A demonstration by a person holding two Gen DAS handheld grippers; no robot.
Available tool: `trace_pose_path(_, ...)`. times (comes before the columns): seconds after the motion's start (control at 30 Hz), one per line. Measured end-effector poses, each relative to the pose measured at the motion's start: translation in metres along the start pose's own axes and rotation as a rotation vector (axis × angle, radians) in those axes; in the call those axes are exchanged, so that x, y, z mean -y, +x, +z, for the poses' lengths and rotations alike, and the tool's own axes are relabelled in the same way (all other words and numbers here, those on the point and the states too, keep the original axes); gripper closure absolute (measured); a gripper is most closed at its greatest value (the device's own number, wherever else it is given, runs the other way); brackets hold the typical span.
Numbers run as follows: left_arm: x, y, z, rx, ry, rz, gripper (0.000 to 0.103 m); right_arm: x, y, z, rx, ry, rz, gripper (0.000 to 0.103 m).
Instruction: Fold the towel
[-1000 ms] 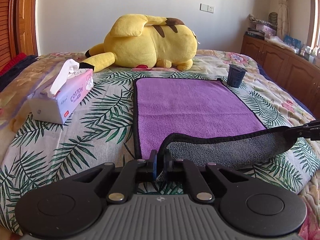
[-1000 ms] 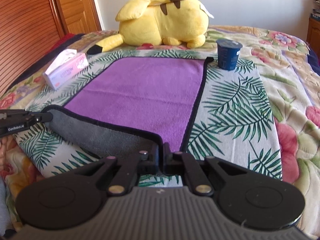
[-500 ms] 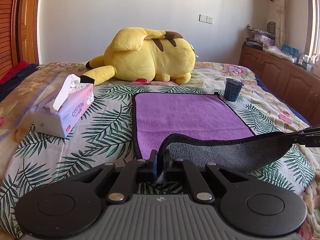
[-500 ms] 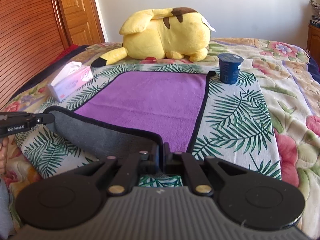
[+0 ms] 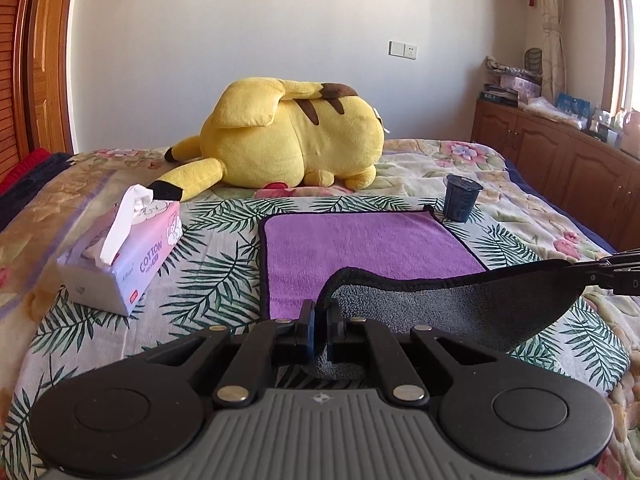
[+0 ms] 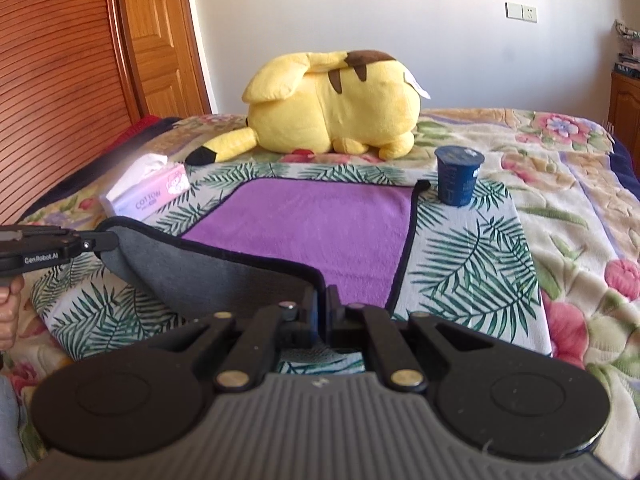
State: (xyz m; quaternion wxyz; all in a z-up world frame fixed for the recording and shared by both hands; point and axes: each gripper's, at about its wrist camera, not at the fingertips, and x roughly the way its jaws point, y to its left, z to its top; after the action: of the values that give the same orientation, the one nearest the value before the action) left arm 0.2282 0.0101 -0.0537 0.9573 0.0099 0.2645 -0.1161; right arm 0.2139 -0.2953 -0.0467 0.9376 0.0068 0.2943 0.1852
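Left wrist view — left gripper (image 5: pixel 320 330) and right gripper (image 6: pixel 322 312) each clamp towel (image 5: pixel 372 240) corners.

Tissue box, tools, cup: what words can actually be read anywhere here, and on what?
"COTTON" on the side of the pink tissue box.
"GenRobot.AI" on the left tool, seen from the right wrist view.
Smaller print on the tissue box: too small to read.
Blue cup: print too blurred to read.
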Motion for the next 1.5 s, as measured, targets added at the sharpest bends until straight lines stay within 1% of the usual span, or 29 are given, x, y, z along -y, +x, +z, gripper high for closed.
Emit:
trace_pose_path(0.37, -0.003, 0.009, 0.008, 0.006, 0.012, 0.007, 0.103, 0.007, 0.014, -0.001, 0.001, -0.004, -0.008, 0.099)
trace_pose_path(0.5, -0.006, 0.015, 0.010, -0.001, -0.005, -0.004, 0.103, 0.010, 0.020, 0.001, 0.001, -0.005, -0.011, 0.099)
trace_pose_path(0.83, -0.006, 0.027, 0.016, -0.003, 0.008, 0.001, 0.103, 0.014, 0.026, 0.008, 0.016, -0.030, -0.027, 0.099)
trace_pose_path(1.0, -0.006, 0.035, 0.022, 0.001, 0.011, -0.006, 0.103, 0.017, 0.029, 0.014, 0.024, -0.020, -0.004, 0.099)
trace_pose_path(1.23, -0.004, 0.044, 0.038, 0.020, 0.009, -0.006, 0.103, 0.018, 0.033, 0.024, 0.047, -0.037, 0.006, 0.099)
trace_pose_path(1.37, -0.004, 0.047, 0.051, 0.042, 0.009, -0.006, 0.103, 0.023, 0.035, 0.033, 0.062, -0.032, -0.002, 0.099)
trace_pose_path(1.5, -0.002, 0.053, 0.060, 0.044, 0.025, -0.003, 0.103, 0.027, 0.038, 0.040, 0.074, -0.032, -0.013, 0.099)
